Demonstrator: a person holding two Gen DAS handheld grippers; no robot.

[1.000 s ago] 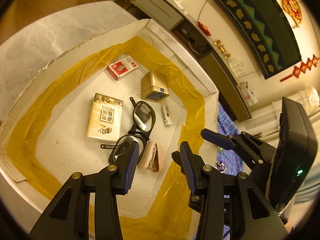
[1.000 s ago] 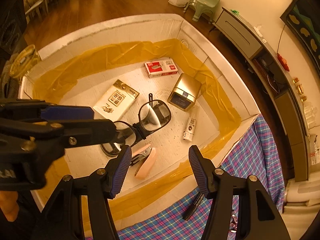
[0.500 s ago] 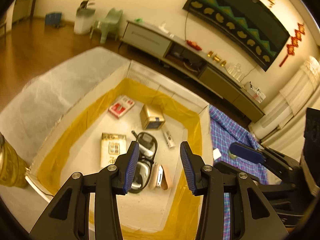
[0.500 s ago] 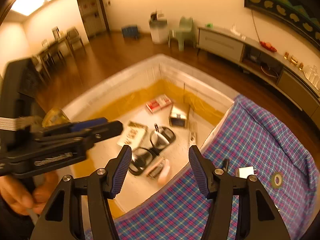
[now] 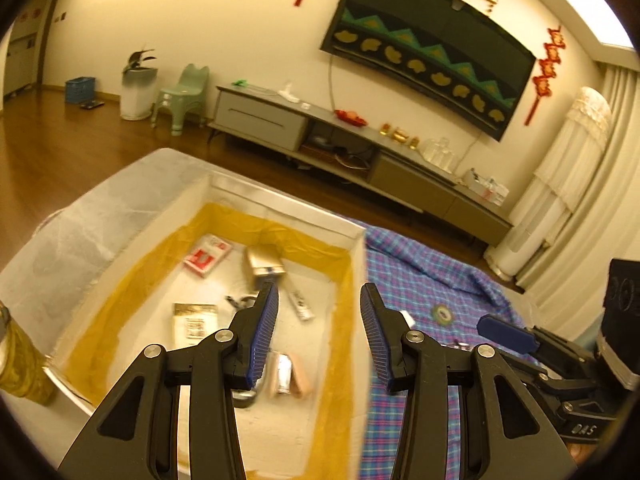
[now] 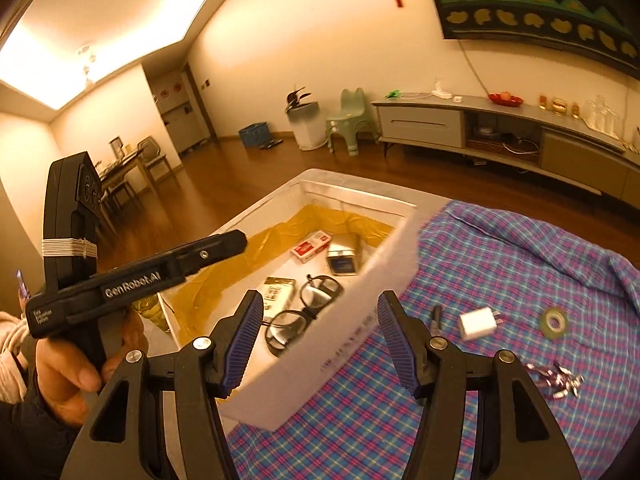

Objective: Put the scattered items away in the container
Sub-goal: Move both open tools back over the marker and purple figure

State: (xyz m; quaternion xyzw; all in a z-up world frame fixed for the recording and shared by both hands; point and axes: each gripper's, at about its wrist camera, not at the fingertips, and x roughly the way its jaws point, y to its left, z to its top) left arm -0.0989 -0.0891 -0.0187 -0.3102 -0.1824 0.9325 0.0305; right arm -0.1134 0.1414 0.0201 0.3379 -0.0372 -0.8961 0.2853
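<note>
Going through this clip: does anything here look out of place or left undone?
Yes. Four small items still lie loose on the plaid cloth outside the white box: a white charger plug, a green tape roll, a dark pen-like tool and a crumpled foil scrap. Nothing looks spilled or damaged.

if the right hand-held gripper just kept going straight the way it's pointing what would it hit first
Most likely the near wall of the white box, which fills the gap between the open right hand-held gripper fingers. Depth is hard to judge; a slightly higher line would clear the rim and reach the glasses inside.
</note>
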